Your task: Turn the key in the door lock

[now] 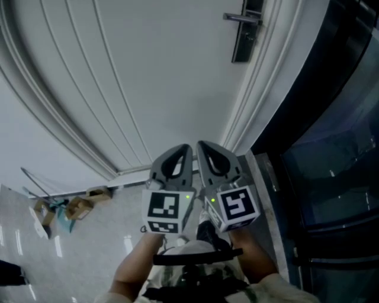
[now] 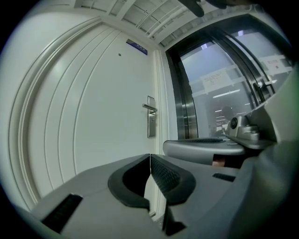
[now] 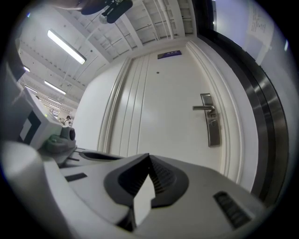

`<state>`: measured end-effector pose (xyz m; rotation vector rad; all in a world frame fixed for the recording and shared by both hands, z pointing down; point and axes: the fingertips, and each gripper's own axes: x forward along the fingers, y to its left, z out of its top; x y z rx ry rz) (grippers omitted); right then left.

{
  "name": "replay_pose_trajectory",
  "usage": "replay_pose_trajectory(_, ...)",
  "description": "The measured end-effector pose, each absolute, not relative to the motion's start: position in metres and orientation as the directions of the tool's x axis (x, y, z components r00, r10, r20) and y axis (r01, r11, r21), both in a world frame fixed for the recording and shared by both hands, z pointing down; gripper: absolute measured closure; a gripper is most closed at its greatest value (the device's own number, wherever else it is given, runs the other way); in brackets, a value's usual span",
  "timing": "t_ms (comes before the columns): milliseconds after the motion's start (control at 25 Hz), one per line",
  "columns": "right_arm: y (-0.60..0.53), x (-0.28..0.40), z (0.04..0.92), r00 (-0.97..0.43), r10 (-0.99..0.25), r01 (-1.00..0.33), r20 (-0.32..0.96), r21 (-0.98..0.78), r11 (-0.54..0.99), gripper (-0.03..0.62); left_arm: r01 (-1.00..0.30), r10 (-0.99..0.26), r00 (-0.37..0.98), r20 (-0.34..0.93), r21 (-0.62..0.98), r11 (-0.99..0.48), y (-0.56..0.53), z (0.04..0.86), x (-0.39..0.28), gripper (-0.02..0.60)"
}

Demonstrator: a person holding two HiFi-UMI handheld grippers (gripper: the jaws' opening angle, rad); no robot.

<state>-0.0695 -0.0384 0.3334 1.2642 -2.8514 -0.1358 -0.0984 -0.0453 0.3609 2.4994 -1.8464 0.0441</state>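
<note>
White door [image 1: 148, 77] | floor debris [image 1: 77, 207] in head view only | left gripper [image 1: 189, 147], right gripper [image 1: 199, 144]: jaws closed, empty

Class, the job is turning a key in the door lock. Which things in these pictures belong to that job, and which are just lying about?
Belong to the job: door; handle; lock plate; left gripper and right gripper, both shut and empty. No key can be made out.

Lying about: cardboard scraps; sign; glass wall.
</note>
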Motion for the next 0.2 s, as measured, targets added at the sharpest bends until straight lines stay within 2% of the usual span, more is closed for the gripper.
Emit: replay_pose_trajectory(200,-0.0309,-0.0731,0.3328,-0.662,-0.749,-0.748,-0.026,0.071,0.66,0.585,-0.954,-0.953,0.298,0.049,-0.01,-0.298,-0.0372,0.3604,-0.1017,0.565)
